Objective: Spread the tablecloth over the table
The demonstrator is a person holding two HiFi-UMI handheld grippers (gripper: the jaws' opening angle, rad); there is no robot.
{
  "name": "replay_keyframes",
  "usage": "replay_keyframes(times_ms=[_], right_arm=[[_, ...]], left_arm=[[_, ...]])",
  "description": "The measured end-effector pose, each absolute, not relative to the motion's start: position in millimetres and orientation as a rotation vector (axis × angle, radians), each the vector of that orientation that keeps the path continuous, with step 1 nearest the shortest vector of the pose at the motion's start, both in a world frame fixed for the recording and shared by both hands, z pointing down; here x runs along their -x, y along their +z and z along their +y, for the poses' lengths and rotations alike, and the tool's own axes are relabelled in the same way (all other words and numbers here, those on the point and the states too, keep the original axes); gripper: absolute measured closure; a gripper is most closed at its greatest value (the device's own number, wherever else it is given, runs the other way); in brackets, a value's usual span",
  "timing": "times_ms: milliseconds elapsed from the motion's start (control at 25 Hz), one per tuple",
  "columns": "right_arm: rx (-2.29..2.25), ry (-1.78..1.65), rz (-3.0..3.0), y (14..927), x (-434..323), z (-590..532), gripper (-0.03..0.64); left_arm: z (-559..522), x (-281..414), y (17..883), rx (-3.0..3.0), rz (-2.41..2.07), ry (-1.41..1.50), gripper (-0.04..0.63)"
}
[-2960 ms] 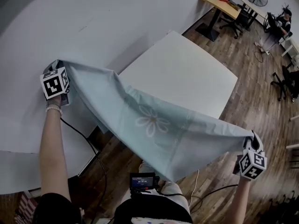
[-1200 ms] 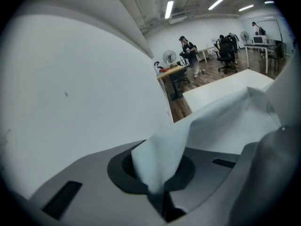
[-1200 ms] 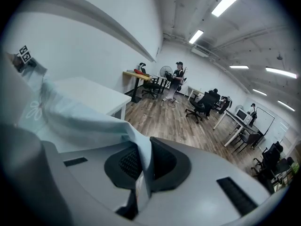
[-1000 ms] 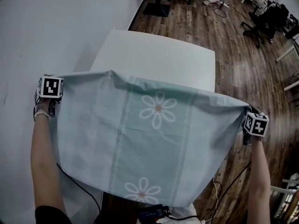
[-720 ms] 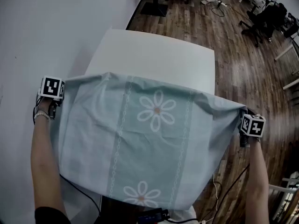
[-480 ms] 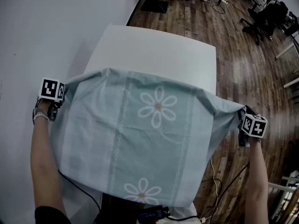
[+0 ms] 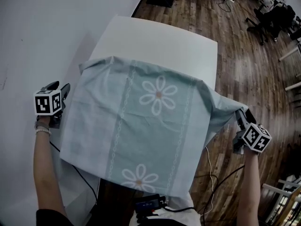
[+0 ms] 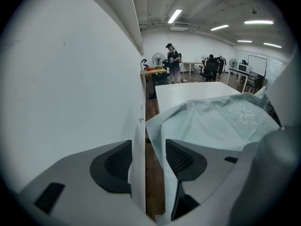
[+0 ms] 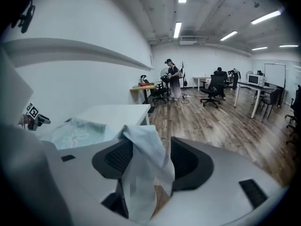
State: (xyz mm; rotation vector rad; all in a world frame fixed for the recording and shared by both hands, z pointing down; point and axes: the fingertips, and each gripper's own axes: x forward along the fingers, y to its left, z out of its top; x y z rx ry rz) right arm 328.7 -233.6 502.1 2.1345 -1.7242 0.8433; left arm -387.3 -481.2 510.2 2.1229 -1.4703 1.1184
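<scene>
The pale green tablecloth (image 7: 141,121) with white daisies lies over the near half of the white table (image 7: 164,41); its near part hangs off toward me. My left gripper (image 7: 59,86) is just left of the cloth's left edge, jaws opening. In the left gripper view the cloth's edge (image 8: 221,121) brushes the right pad, unpinched. My right gripper (image 7: 243,114) sits at the cloth's right corner, jaws opening too. In the right gripper view that corner (image 9: 141,159) droops loosely between the pads (image 9: 117,159).
A white wall (image 7: 37,32) runs close along the table's left side. Wood floor (image 7: 244,69) lies to the right, with a cable (image 7: 216,173) on it and office chairs (image 7: 273,18) farther off. A person (image 8: 171,62) stands at a far desk.
Both grippers have gone from shut on the cloth's corners to open. The cloth has dropped and slid forward onto the table. Both hands have drawn back toward me.
</scene>
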Motion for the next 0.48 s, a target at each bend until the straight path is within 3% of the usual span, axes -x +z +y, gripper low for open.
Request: replay_keyframes(times_ms=[280, 480], right_arm=[[-2.149, 0.866, -1.744, 506.5, -323.8, -199.4, 0.351], [-2.082, 0.919, -1.823, 520.4, -273.3, -179.1, 0.368]], left_arm=[[-409.7, 382.9, 519.7, -2.119, -1.429, 1.081, 0.354], [-372.7, 379.3, 520.2, -2.148, -1.441, 1.042, 0.354]])
